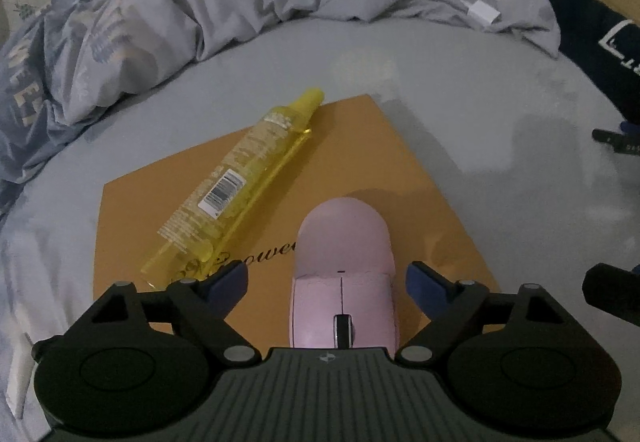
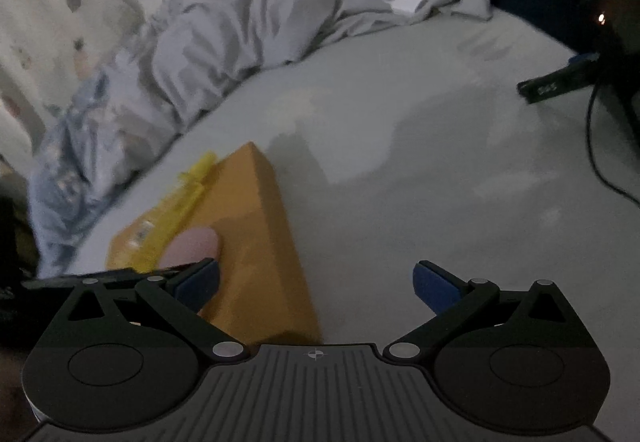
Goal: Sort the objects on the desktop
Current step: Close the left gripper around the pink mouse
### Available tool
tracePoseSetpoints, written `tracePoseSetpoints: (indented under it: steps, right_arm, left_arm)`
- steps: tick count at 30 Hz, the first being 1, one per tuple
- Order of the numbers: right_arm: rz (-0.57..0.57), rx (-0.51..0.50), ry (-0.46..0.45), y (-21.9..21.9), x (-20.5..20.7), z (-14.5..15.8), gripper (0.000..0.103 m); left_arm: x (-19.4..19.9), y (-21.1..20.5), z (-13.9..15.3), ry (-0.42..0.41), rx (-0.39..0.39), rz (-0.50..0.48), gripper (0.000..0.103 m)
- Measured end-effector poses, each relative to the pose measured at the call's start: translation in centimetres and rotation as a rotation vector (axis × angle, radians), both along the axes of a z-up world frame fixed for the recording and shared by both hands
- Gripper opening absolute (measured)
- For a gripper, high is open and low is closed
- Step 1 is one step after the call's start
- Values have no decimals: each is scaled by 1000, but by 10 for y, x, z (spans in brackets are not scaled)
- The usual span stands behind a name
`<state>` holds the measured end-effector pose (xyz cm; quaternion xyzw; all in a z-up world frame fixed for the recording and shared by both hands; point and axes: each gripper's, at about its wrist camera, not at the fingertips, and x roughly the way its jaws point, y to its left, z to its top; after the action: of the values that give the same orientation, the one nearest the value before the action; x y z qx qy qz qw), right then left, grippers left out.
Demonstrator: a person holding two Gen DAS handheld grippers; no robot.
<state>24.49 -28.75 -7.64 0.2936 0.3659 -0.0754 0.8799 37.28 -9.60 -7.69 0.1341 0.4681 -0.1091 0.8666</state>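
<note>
a: which step is in hand?

b: the pickup of the pale pink plastic computer mouse (image 1: 344, 274), which lies on the flat orange cardboard box (image 1: 404, 177) on the grey bedsheet (image 1: 500, 89). the left gripper (image 1: 326, 280) straddles the mouse, wheel end nearest the camera. its jaws stand apart, and a gap shows between each blue pad and the mouse's flanks: not yet a grip.

a: and the other things?

b: a clear yellow plastic bottle with a white label (image 1: 236, 177) lies on its side on the same box, left of the mouse, its cap pointing far. the right gripper (image 2: 316, 282) hangs over the box's right edge, jaws wide, nothing between them.

a: what does the next move call for?

b: likely closing squarely on the mouse's sides. the rounded shell could slip if the pads sit too high.
</note>
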Motion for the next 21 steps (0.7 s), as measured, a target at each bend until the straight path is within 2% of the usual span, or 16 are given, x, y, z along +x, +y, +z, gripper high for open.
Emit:
tracePoseSetpoints:
  steps: [7,10,12,21]
  right_arm:
    - [13,17,7,0,0,-2,103]
    - [25,37,7,-1,0,-3,103]
    - [27,45,10,-1,0,-4,103]
    - [28,62,12,-3,1,-4,103]
  left_arm:
    - [13,3,-7,75,-14,58,90]
    - [14,1,-9,84,-4,37,76]
    - [13,-1,-11,80,7,20,60]
    - [10,0,-10,64,7,9,60]
